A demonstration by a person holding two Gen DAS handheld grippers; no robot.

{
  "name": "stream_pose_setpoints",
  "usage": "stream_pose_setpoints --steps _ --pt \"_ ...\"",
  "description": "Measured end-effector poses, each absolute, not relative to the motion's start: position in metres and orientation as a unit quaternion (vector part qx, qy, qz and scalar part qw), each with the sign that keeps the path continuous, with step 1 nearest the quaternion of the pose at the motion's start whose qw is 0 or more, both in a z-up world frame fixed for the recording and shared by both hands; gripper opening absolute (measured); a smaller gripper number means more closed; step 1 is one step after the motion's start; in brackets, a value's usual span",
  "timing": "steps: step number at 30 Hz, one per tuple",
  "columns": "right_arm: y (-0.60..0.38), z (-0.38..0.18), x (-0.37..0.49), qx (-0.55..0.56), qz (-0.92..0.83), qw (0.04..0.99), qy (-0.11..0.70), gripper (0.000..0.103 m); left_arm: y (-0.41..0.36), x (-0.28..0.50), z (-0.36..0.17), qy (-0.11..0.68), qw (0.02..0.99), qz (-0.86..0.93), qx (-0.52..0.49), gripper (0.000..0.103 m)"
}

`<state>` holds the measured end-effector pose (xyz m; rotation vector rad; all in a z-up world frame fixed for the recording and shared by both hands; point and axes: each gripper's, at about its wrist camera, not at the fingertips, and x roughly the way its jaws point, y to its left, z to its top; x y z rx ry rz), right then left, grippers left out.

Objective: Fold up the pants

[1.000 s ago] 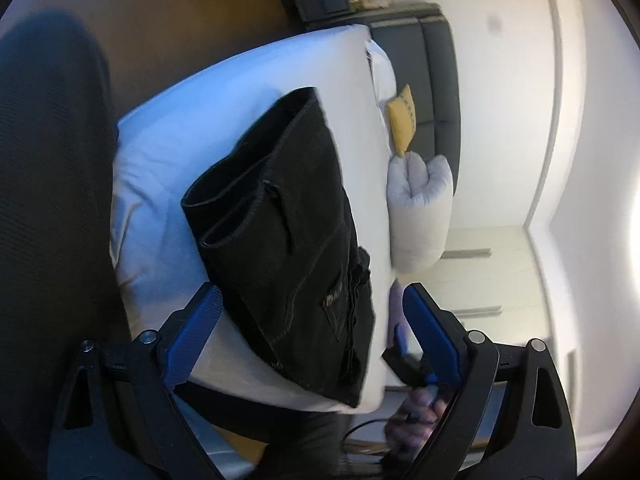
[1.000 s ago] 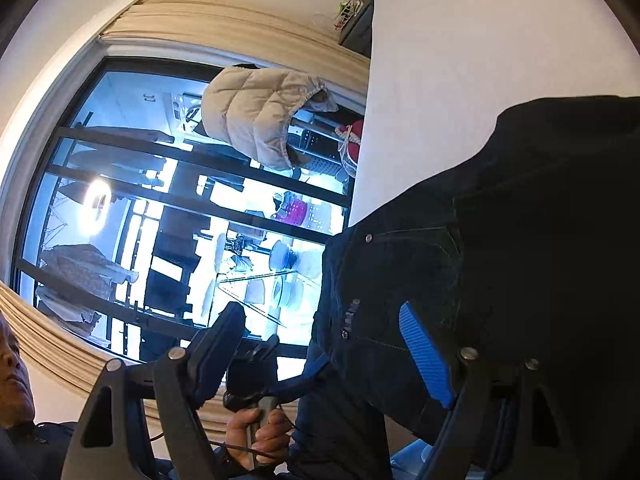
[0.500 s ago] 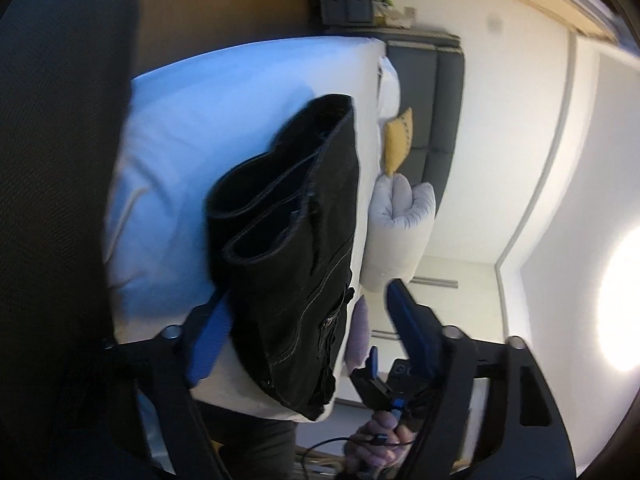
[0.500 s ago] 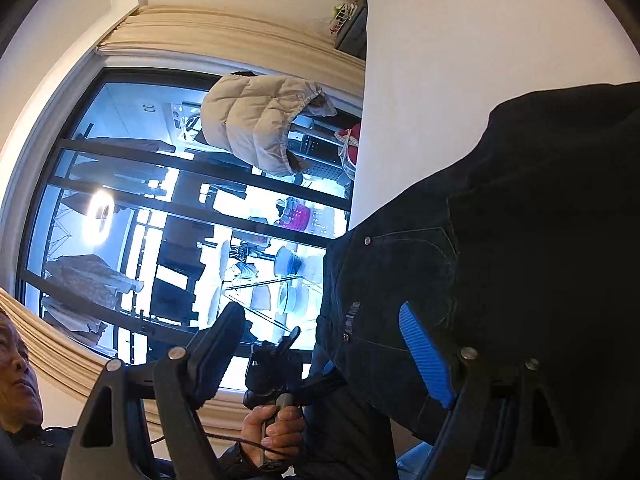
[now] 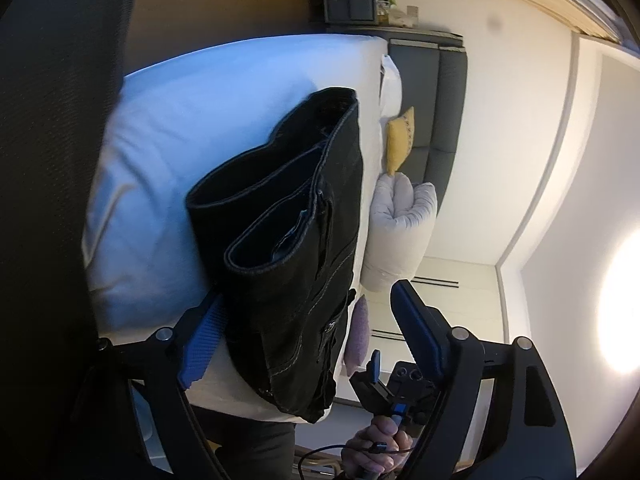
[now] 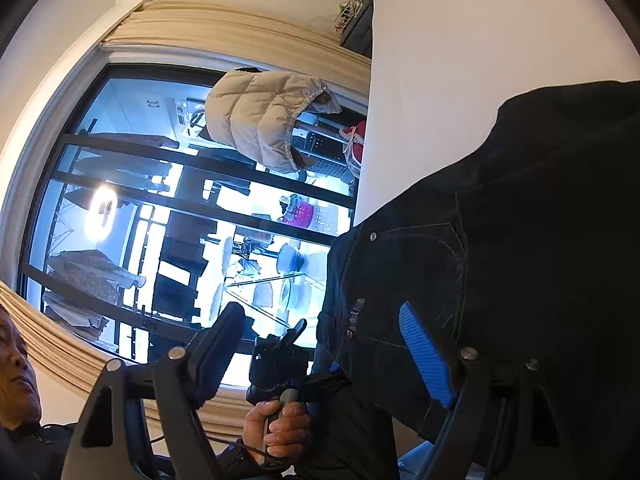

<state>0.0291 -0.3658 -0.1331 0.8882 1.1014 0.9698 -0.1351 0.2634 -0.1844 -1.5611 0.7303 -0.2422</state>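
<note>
Black denim pants (image 5: 288, 240) lie folded on a white bed (image 5: 192, 128), leg hems toward me and waistband at the near edge. My left gripper (image 5: 304, 324) is open, its fingers on either side of the pants' near end, not closed on them. In the right wrist view the pants (image 6: 520, 240) fill the right side on the bed (image 6: 460, 40). My right gripper (image 6: 324, 344) is open, its blue-padded finger (image 6: 424, 356) against the cloth near the waistband and its dark finger (image 6: 224, 340) off the bed's edge.
A dark chair back (image 5: 48, 160) fills the left of the left wrist view. A grey bolster (image 5: 396, 232), a yellow cushion (image 5: 400, 144) and a grey sofa (image 5: 440, 100) lie beyond the bed. A window (image 6: 180, 220) and a hanging beige jacket (image 6: 268, 120) are behind the right gripper.
The left gripper has swung and tilted, so the pants sit more upright and closer in its view. The right gripper has barely moved. Both stay open.
</note>
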Motion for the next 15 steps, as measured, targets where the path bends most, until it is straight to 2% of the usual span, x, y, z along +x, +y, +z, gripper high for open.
stream_pose_setpoints --steps 3,5,7,15 --pt "-0.362 -0.132 0.031 0.389 0.433 0.653 0.484 0.083 0.263 -0.136 -0.182 0.317 0.648 -0.112 -0.684 0.071" --pt "-0.358 -0.131 0.033 0.387 0.436 0.653 0.483 0.083 0.264 -0.139 -0.177 0.318 0.656 -0.113 -0.675 0.060" --pt "-0.354 -0.131 0.036 0.386 0.438 0.653 0.482 0.083 0.261 -0.139 -0.168 0.321 0.672 -0.111 -0.658 0.054" --pt "-0.341 -0.141 0.040 0.378 0.434 0.651 0.495 0.083 0.237 -0.134 -0.124 0.375 0.799 -0.059 -0.467 0.053"
